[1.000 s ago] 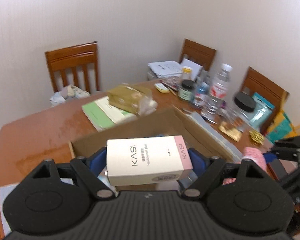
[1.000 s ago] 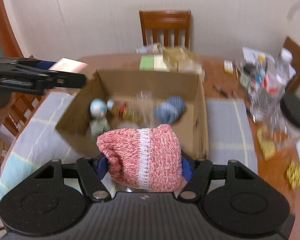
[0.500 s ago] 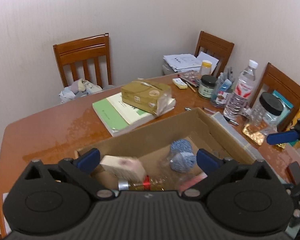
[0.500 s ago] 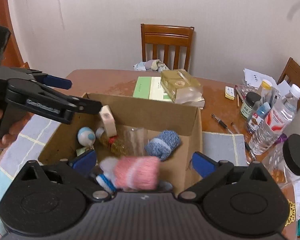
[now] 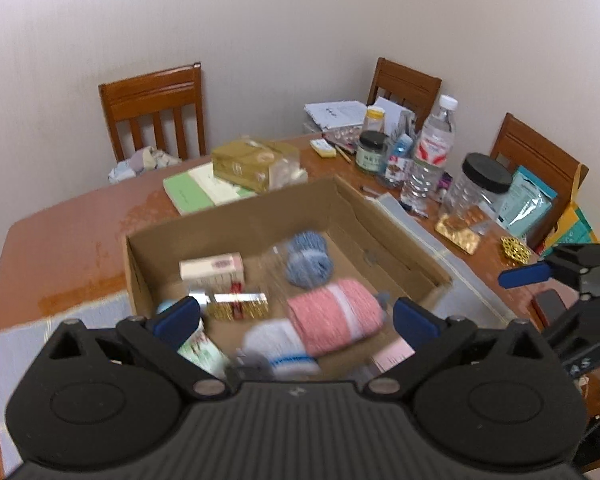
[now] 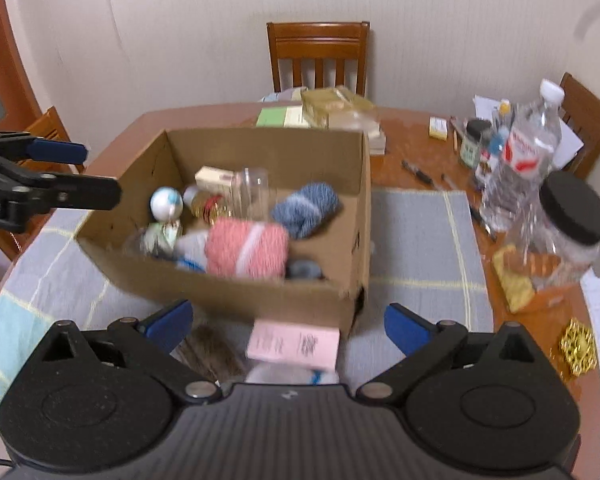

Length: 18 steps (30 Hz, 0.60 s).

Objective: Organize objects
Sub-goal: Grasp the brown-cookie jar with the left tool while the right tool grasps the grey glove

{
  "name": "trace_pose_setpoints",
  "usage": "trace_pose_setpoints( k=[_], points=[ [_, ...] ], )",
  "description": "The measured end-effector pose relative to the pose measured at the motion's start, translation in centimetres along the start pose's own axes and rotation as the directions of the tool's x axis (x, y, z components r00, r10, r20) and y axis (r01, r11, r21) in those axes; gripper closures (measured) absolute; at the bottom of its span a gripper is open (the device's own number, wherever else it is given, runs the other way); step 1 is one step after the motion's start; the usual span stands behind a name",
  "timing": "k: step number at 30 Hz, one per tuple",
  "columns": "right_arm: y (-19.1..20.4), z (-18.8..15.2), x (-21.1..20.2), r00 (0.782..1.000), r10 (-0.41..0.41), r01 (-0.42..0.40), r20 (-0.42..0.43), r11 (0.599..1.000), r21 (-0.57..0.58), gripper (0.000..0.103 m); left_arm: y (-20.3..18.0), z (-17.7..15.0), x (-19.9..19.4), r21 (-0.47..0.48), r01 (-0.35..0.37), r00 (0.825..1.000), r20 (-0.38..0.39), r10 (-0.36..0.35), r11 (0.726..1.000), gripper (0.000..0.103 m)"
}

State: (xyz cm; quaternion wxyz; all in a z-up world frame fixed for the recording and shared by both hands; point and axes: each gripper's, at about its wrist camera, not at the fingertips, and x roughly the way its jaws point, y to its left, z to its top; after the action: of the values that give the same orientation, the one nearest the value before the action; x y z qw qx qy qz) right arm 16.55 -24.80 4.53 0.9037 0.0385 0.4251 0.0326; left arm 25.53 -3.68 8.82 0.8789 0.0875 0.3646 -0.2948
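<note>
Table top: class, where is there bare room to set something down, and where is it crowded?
Free: bare wood left of the box, before the green book; grey mat between box and bottle. Crowded: the far right corner around bottle and jar; the box is nearly full.

pink knit roll (image 5: 334, 316) lying in open cardboard box (image 5: 384, 226), white carton (image 5: 212, 266) beside

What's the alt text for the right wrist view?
An open cardboard box on a cluttered wooden table holds a pink knitted roll, a blue yarn skein and small items. The right gripper hovers before it, jaws wide and empty, above a pink card. The left gripper reaches in at left.
</note>
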Motion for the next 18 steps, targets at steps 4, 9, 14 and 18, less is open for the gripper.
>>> trace_pose_setpoints(
  k=[4, 9, 14, 18],
  points=[
    [-1.4, -2.4, 0.5, 0.999, 0.029, -0.028, -0.027, 0.999, 0.022, 0.000, -1.6, -2.5, -0.6, -0.039, -0.009, 1.000, -0.013, 0.008, 0.999, 0.001],
    [-2.3, -5.0, 1.5, 0.997, 0.060, -0.059, -0.052, 0.998, 0.023, 0.000, -3.9, -6.0, -1.1, -0.042, -0.057, 0.998, -0.002, 0.057, 0.998, 0.001],
    [-2.6, -7.1, 2.7, 0.992, 0.090, -0.088, -0.084, 0.996, 0.026, 0.000, -5.8, -9.3, -0.3, -0.047, -0.092, 0.995, -0.028, 0.090, 0.995, 0.001],
    [-2.6, -7.9, 3.3, 0.993, 0.077, -0.076, -0.087, 0.997, 0.010, 0.000, -7.3, -10.8, 0.6, 0.007, -0.111, 0.993, -0.045, 0.111, 0.994, 0.001]
  ],
)
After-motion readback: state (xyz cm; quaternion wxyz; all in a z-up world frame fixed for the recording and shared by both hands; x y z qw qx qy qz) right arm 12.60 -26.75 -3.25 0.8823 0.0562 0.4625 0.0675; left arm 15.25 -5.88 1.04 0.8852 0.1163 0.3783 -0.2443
